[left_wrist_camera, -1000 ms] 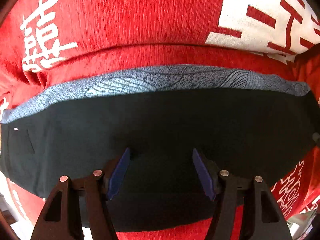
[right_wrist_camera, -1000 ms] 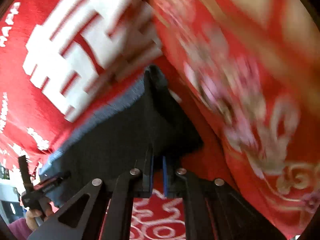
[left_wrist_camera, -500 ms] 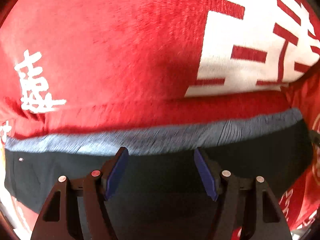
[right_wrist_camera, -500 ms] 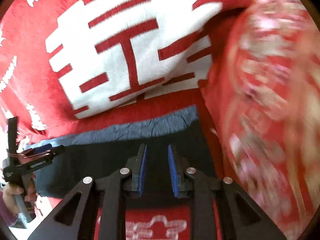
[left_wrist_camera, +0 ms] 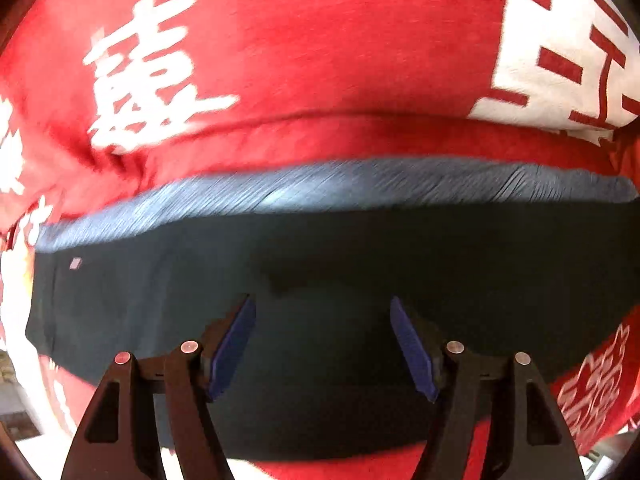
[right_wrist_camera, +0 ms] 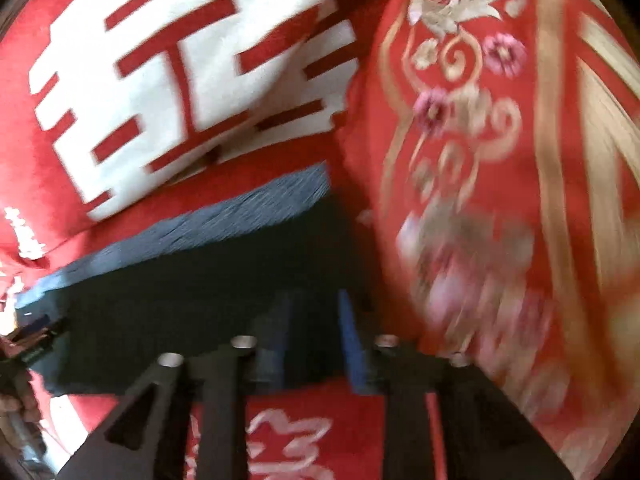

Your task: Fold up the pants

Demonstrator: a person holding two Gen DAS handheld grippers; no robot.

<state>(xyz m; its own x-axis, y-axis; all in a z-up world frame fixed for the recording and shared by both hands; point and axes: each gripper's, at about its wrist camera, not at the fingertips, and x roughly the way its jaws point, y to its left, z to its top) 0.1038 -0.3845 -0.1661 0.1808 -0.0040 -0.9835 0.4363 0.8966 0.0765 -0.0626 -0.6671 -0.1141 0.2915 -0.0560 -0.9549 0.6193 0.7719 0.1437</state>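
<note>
Dark pants point(left_wrist_camera: 360, 264) with a grey-blue waistband point(left_wrist_camera: 320, 188) lie folded flat on a red bedspread point(left_wrist_camera: 300, 48). My left gripper point(left_wrist_camera: 322, 320) is open, held just above the dark fabric near its front edge, with nothing between its blue pads. In the right wrist view the pants point(right_wrist_camera: 180, 292) fill the lower left. My right gripper point(right_wrist_camera: 316, 320) is open with a narrow gap, over the right front corner of the pants, empty. The left gripper point(right_wrist_camera: 32, 336) shows at the far left edge there.
The red bedspread carries large white characters point(right_wrist_camera: 180, 80). A red pillow with gold and pink embroidery point(right_wrist_camera: 500, 160) rises right beside the pants' right edge. A strip of floor shows at the bottom left in the left wrist view point(left_wrist_camera: 16, 420).
My right gripper opened from shut and swung over the pants' right corner. My left gripper stayed open, first moved forward toward the waistband, then drew back toward the front edge.
</note>
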